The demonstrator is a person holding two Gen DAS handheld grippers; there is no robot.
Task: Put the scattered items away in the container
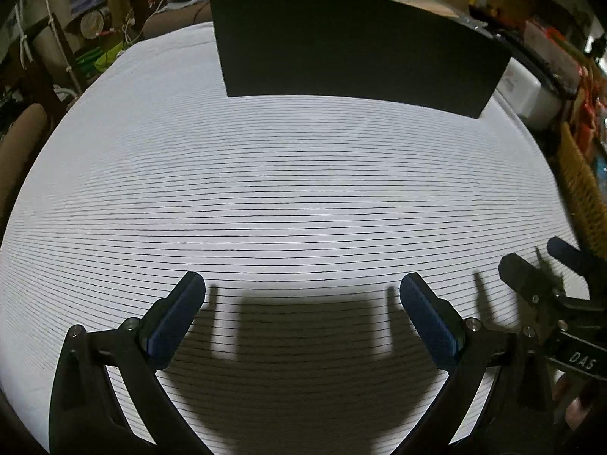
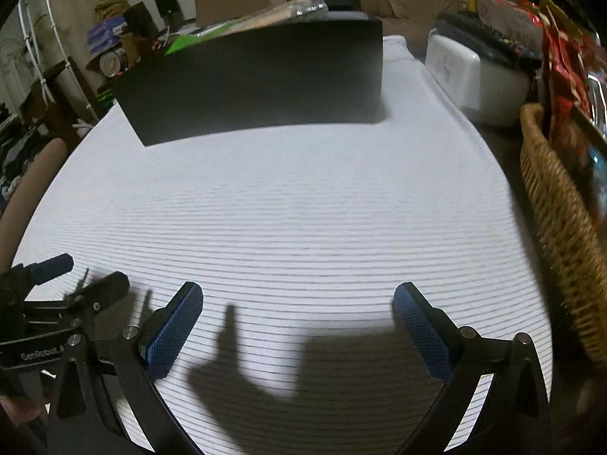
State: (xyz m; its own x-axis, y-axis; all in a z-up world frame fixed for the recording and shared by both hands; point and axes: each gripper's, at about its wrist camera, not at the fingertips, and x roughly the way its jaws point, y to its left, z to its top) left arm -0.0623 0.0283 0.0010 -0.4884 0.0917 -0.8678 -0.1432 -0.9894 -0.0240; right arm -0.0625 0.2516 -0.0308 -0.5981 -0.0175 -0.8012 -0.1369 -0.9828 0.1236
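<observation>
A black box-shaped container [image 1: 356, 53] stands at the far end of the white striped cloth [image 1: 288, 189]; in the right wrist view the container [image 2: 261, 83] holds green and clear packets [image 2: 265, 19] that stick out above its rim. My left gripper [image 1: 302, 284] is open over bare cloth, nothing between its blue pads [image 1: 178, 318]. My right gripper [image 2: 297, 294] is open as well, over bare cloth [image 2: 288, 208]. Each gripper shows at the edge of the other's view: the right one [image 1: 538, 261], the left one [image 2: 76, 276]. No loose items lie on the cloth.
A wicker basket [image 2: 561, 227] with snack packets stands along the right edge. A white tub with a dark lid [image 2: 481, 76] sits at the far right. Cluttered shelves, cardboard tubes and chairs surround the table on the left and behind.
</observation>
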